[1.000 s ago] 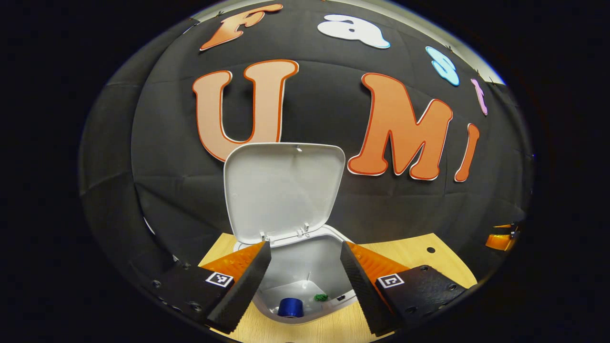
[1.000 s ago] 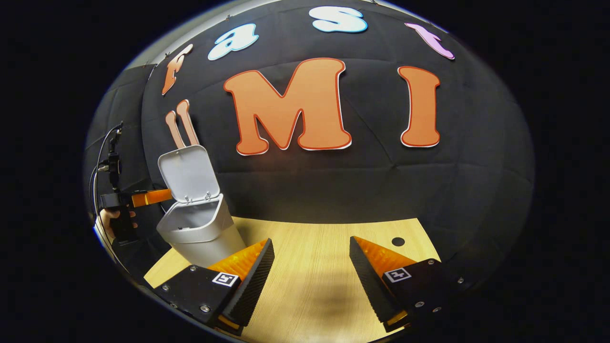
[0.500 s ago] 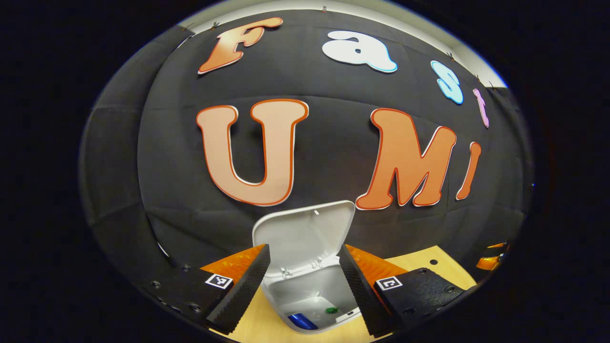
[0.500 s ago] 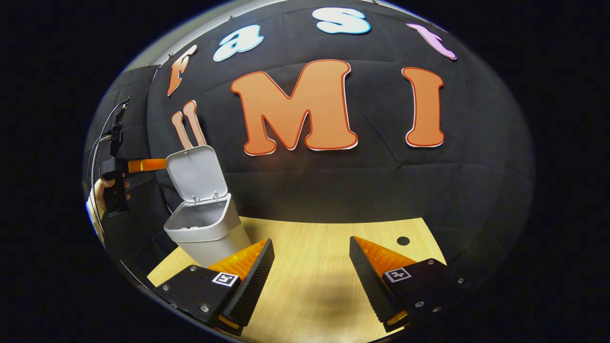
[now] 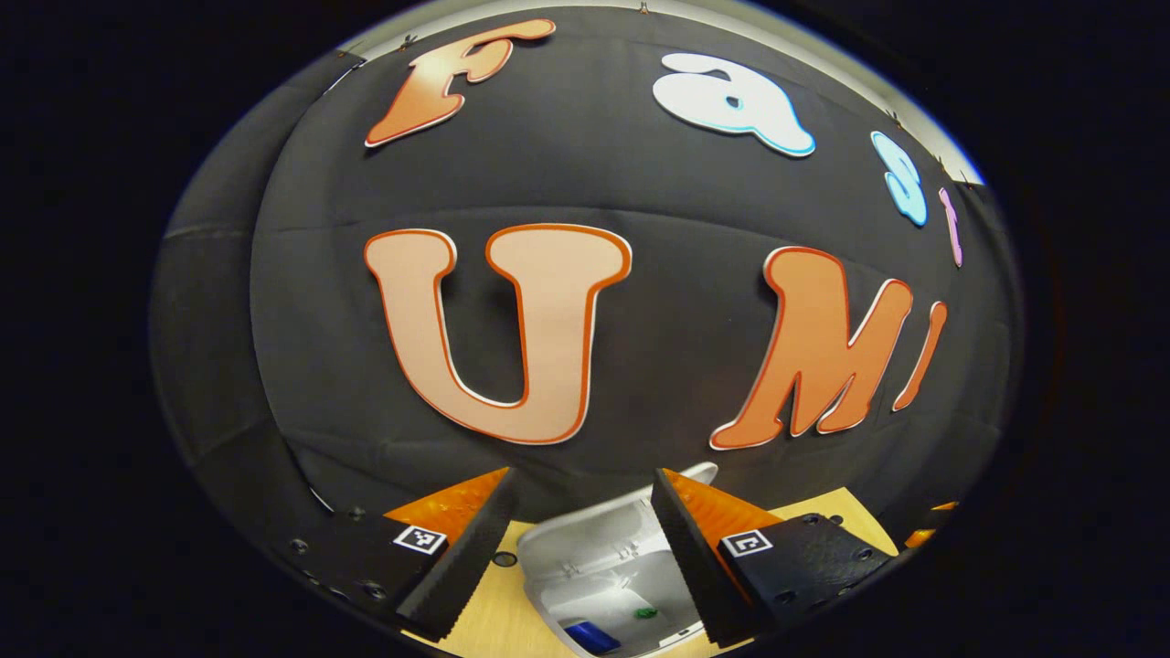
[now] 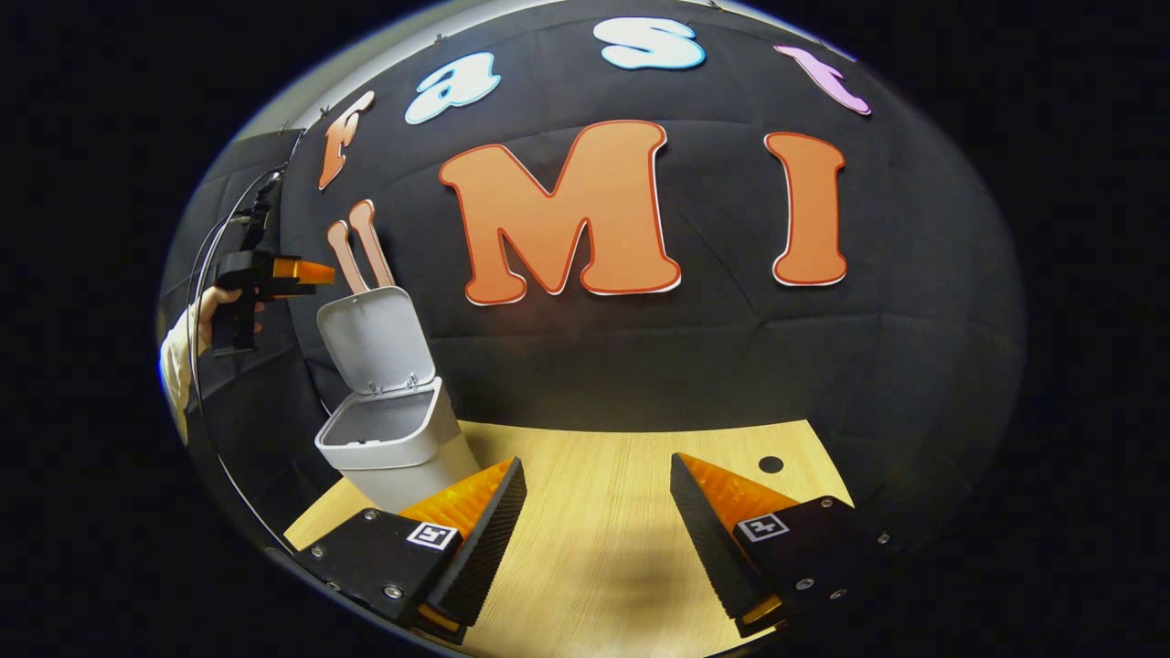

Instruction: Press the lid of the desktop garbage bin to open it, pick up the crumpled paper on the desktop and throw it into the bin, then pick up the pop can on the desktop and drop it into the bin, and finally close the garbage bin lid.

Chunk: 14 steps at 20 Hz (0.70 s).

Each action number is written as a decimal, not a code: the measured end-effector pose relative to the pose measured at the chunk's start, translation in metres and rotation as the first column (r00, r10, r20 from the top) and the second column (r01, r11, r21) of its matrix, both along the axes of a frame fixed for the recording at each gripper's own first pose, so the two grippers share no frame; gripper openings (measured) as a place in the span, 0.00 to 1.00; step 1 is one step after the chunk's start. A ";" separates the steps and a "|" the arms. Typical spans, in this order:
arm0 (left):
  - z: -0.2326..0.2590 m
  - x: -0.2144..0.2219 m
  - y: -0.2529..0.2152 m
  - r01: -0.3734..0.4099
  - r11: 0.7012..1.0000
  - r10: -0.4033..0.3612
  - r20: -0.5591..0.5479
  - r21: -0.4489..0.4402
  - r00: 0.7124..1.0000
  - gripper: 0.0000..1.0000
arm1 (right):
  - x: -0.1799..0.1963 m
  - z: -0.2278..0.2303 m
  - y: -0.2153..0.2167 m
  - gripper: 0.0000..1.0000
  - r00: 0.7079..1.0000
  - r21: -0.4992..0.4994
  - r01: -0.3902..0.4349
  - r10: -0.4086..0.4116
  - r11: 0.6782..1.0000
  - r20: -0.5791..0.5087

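— Where are we in the job, from where you stand?

— Start with the wooden desktop (image 6: 603, 512): bare in front of the right gripper (image 6: 599, 512), no paper and no can lying on it that I can see. Then the white garbage bin (image 6: 398, 452) at the left end of the desk, with its lid (image 6: 375, 340) standing up on the rear hinge. So I'd judge both throws are done and only the closing is left.

— And what's inside?

— Looking down past the left gripper (image 5: 580, 530), a blue pop can (image 5: 590, 637) lies on the bin floor, with a small green scrap (image 5: 646, 612) near it. I can't tell whether that scrap is the crumpled paper.

— The claws?

— Both stand with fingers apart and nothing between them. The right one hovers low over the desk. The left one is held by a hand (image 6: 206, 306) high up, above and behind the lid's top edge, not touching it.

— Next move?

— I'd say the left gripper needs to reach over the lid's top edge and push it forward and down until it latches, steadily, so the light bin doesn't tip or slide.
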<state>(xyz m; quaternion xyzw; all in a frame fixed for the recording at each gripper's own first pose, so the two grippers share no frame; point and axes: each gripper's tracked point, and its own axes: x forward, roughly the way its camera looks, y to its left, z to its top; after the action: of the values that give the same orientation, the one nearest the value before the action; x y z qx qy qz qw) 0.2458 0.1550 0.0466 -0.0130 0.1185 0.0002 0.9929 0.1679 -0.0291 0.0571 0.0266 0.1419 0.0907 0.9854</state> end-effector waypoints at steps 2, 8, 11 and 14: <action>0.003 0.016 -0.001 0.022 1.000 -0.022 -0.036 -0.007 0.999 0.93 | 0.000 -0.002 -0.002 0.95 1.000 0.000 0.005 -0.005 1.000 -0.004; -0.031 0.050 -0.004 0.054 0.999 -0.052 -0.182 0.004 0.982 0.93 | 0.001 -0.011 -0.009 1.00 1.000 0.014 0.015 -0.014 1.000 -0.023; -0.043 0.054 -0.005 0.050 0.999 -0.052 -0.202 -0.015 0.978 0.94 | 0.001 -0.017 -0.015 0.95 0.999 0.020 0.028 -0.027 0.999 -0.039; -0.055 0.045 -0.006 0.061 0.998 -0.064 -0.222 -0.019 0.973 0.94 | -0.001 -0.020 -0.018 0.95 0.998 0.034 0.035 -0.034 0.999 -0.050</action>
<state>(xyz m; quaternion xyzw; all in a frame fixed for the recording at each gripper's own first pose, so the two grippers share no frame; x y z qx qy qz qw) 0.2911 0.1490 -0.0079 -0.0154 0.2292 -0.0304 0.9728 0.1673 -0.0472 0.0372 0.0483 0.1643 0.0754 0.9823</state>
